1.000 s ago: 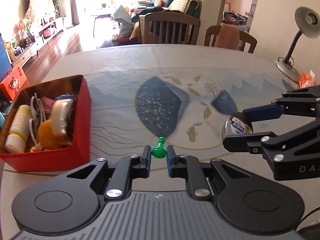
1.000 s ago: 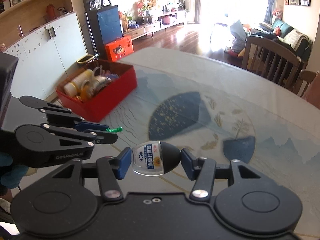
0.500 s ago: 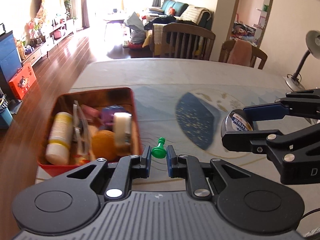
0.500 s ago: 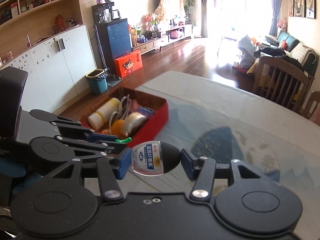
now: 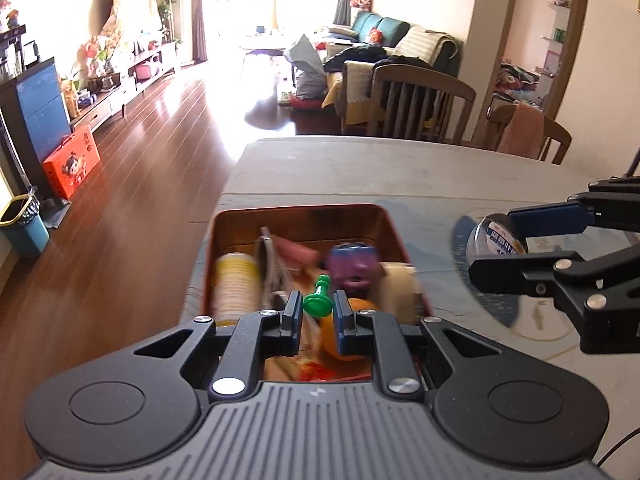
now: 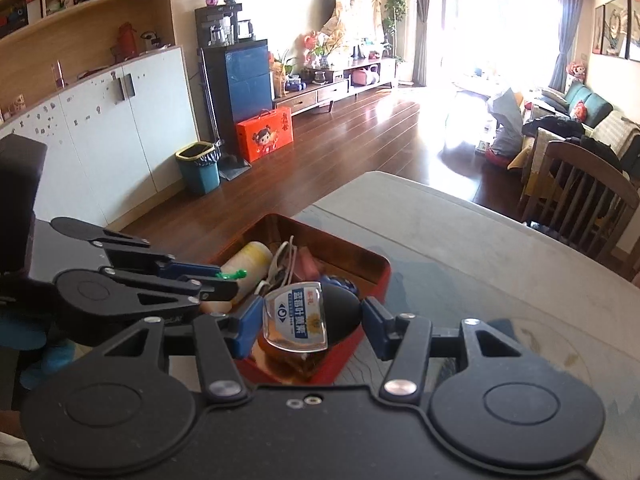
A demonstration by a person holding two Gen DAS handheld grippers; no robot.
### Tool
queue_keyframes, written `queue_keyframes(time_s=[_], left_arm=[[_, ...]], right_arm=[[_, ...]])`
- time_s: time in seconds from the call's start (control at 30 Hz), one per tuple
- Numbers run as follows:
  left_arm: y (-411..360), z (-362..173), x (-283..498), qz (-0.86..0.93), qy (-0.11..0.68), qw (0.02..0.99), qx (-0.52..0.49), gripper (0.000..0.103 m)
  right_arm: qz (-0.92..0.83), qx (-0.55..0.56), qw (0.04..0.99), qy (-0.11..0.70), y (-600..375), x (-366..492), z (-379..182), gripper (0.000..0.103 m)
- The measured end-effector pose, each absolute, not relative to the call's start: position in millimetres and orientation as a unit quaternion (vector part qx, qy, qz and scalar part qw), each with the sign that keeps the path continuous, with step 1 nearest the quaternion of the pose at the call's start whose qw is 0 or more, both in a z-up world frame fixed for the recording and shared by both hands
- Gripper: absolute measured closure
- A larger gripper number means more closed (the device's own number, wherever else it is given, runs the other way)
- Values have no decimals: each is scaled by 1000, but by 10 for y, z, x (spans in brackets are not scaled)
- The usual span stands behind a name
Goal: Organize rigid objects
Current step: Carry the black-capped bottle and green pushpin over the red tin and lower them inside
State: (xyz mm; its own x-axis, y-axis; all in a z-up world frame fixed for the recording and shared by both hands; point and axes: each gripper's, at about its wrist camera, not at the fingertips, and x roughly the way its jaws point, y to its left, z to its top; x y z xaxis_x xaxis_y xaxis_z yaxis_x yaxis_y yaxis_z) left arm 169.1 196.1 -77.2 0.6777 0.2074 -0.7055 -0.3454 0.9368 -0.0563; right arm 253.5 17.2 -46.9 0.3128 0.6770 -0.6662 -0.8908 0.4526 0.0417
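My left gripper (image 5: pixel 317 307) is shut on a small green pawn-shaped piece (image 5: pixel 319 301) and hangs over the near end of the red box (image 5: pixel 298 213). From the right wrist view the same gripper (image 6: pixel 224 280) shows at the left, with the green piece (image 6: pixel 231 275) sticking out of its tips. A round black object with a clear labelled face (image 6: pixel 310 316) sits between the blue pads of my right gripper (image 6: pixel 308 322), which is shut on it above the box's near right corner (image 6: pixel 376 270). In the left wrist view that gripper (image 5: pixel 532 240) and its round object (image 5: pixel 494 240) are at the right.
The red box holds a white-and-yellow bottle (image 5: pixel 236 280), a purple object (image 5: pixel 352 264), a tape roll (image 5: pixel 396 284), an orange ball (image 5: pixel 352 332) and several more things. The box stands near the table's left edge (image 5: pixel 232 184). Wooden chairs (image 5: pixel 420 100) stand at the far side.
Both grippers have swung left across the table with their loads, from over the blue fan print to above the red box. Neither grip has altered.
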Motion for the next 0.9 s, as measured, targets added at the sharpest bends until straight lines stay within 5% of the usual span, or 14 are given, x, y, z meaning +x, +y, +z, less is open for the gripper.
queue_keyframes(time_s=[0.9], left_arm=[[2677, -1245, 2271, 123, 406, 900, -105, 87]], right_arm=[[496, -306, 743, 328, 1281, 2717, -1160, 50]])
